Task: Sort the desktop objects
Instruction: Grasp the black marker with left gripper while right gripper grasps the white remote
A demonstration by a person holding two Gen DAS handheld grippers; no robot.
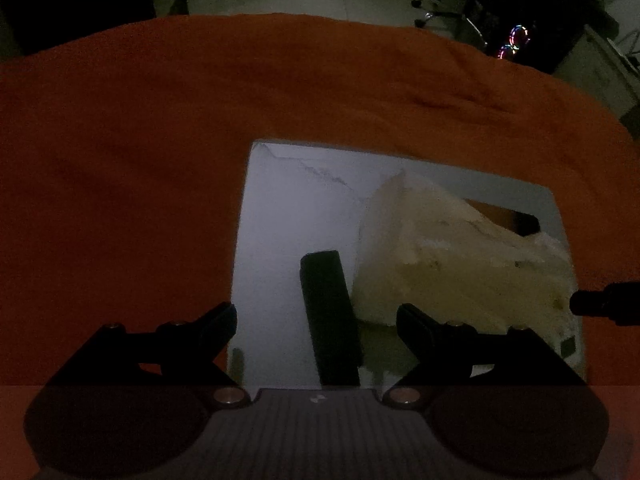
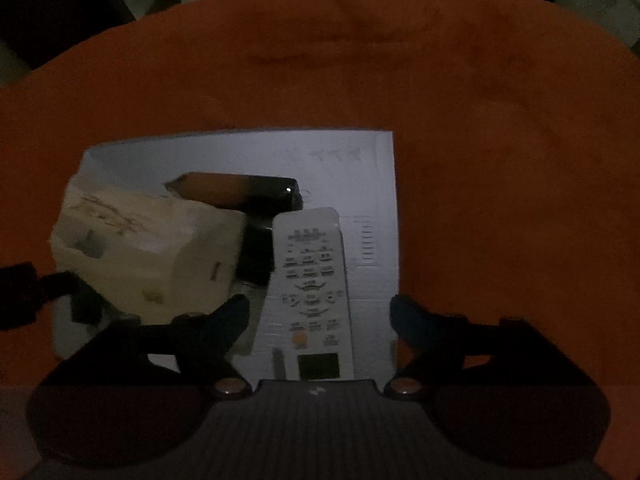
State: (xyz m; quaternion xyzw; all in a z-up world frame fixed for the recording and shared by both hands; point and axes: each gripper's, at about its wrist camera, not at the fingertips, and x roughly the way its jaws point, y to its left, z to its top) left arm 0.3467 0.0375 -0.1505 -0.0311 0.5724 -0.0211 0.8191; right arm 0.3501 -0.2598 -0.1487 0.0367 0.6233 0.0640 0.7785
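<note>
A white tray (image 1: pixel 276 208) lies on an orange cloth (image 1: pixel 160 120). In the left wrist view a black bar-shaped object (image 1: pixel 330 316) and a cream crumpled packet (image 1: pixel 452 260) lie on it; my left gripper (image 1: pixel 316 316) is open with the black bar between its fingers. In the right wrist view a white remote (image 2: pixel 312 280) lies on the tray (image 2: pixel 372 184), next to the cream packet (image 2: pixel 148 244) and a brown-and-black object (image 2: pixel 240 190). My right gripper (image 2: pixel 320 312) is open over the remote's lower half.
The orange cloth (image 2: pixel 500 120) covers the table all around the tray. The other gripper's tip shows at the right edge of the left view (image 1: pixel 608 304) and at the left edge of the right view (image 2: pixel 24 296). Dark room floor and chair legs (image 1: pixel 436 4) lie beyond.
</note>
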